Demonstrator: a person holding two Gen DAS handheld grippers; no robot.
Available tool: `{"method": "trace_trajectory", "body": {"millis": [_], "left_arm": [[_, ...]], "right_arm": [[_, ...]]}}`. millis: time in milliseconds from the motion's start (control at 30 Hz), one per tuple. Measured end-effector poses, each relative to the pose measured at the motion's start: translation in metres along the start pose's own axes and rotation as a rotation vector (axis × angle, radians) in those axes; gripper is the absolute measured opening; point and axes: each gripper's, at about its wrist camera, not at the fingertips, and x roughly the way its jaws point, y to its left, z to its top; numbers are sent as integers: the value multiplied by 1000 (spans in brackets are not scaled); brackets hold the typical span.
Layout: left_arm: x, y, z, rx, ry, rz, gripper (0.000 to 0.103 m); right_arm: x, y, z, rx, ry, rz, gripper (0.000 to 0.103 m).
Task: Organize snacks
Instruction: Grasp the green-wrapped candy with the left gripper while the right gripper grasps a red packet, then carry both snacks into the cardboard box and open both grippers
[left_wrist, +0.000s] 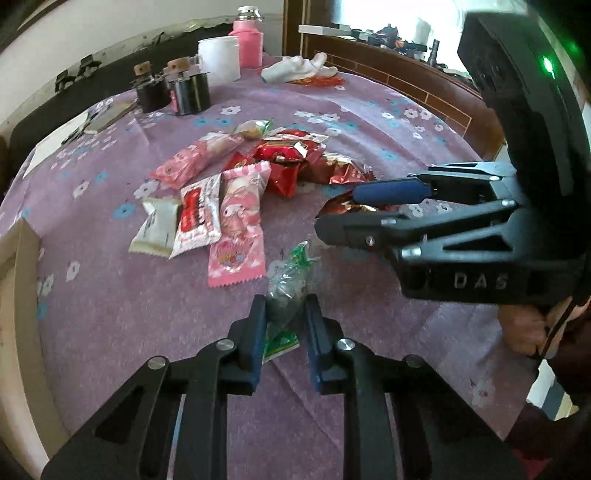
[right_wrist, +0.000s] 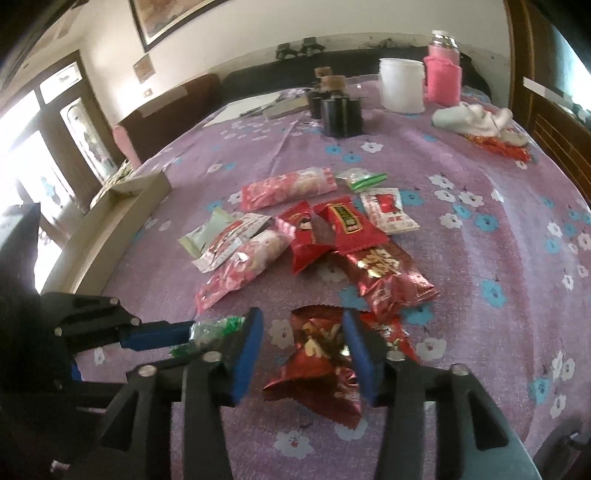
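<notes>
A pile of snack packets (left_wrist: 236, 177) lies on the purple flowered tablecloth (left_wrist: 110, 314): pink, white and red wrappers. My left gripper (left_wrist: 285, 306) has its jaws around a green and clear candy packet (left_wrist: 291, 273), pads close to its sides, gap still showing. My right gripper (right_wrist: 303, 328) is open around a dark red foil snack packet (right_wrist: 317, 373) lying on the cloth; it shows from the side in the left wrist view (left_wrist: 340, 210). More red packets (right_wrist: 384, 273) lie just beyond it.
A cardboard box (right_wrist: 122, 199) stands at the table's left edge. At the far end stand black holders (right_wrist: 340, 114), a white tub (right_wrist: 400, 88), a pink flask (right_wrist: 443, 74) and a white cloth (right_wrist: 476, 118). A wooden headboard (left_wrist: 406, 81) borders the right.
</notes>
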Motion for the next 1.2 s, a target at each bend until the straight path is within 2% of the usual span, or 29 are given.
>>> {"method": "trace_trajectory", "body": {"millis": [167, 333, 433, 533, 567, 633, 667, 733, 933, 1033, 1200], "left_arm": [[-19, 9, -7, -69, -42, -12, 17], [-46, 25, -17, -144, -91, -20, 17], [-62, 33, -24, -181, -121, -27, 17], [-76, 41, -33, -216, -152, -30, 17], [-81, 43, -36, -230, -165, -31, 17], [-88, 49, -41, -257, -185, -38, 17], [-93, 52, -44, -275, -198, -45, 17], [-102, 58, -48, -303, -222, -54, 17], [-138, 85, -56, -394, -279, -80, 17], [-152, 113, -49, -441, -269, -44, 17], [-154, 180, -27, -534, -216, 15, 17]], "right_arm": [[3, 12, -9, -100, 3, -56, 54], [7, 18, -10, -145, 10, -86, 56], [10, 17, -10, -165, 17, -115, 63], [13, 7, -9, -153, 25, -128, 65], [12, 3, -9, -136, 23, -107, 64], [10, 1, -8, -132, 32, -113, 45], [8, 2, -9, -128, 38, -109, 44], [5, 3, -10, -97, 61, -66, 38], [-20, 24, -16, -58, 45, -23, 37], [-41, 41, -2, -53, 3, 24, 38], [-57, 91, 49, -73, -43, 176, 38]]}}
